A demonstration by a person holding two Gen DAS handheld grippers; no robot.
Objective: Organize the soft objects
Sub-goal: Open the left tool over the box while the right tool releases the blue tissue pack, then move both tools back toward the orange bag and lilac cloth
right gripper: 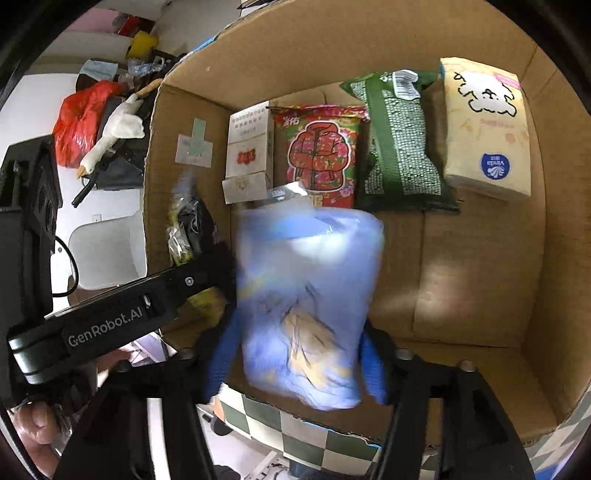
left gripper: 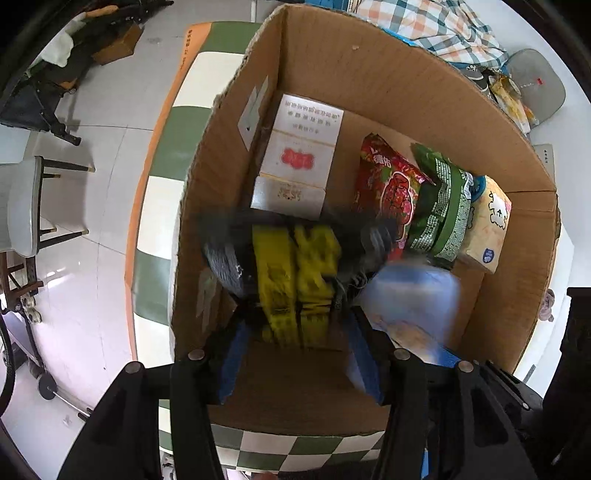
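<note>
A cardboard box stands on a green-and-white checked table; it also shows in the right wrist view. My left gripper is shut on a yellow-and-black packet and holds it inside the box at its left side. My right gripper is shut on a blue soft pack, blurred, over the box's near edge. That pack also shows in the left wrist view. A white carton, a red snack bag, a green bag and a tissue pack lie in a row in the box.
The checked table has an orange edge at left. A white chair stands on the tiled floor. A checked cloth lies behind the box. A red plastic bag and a white goose toy lie outside at left.
</note>
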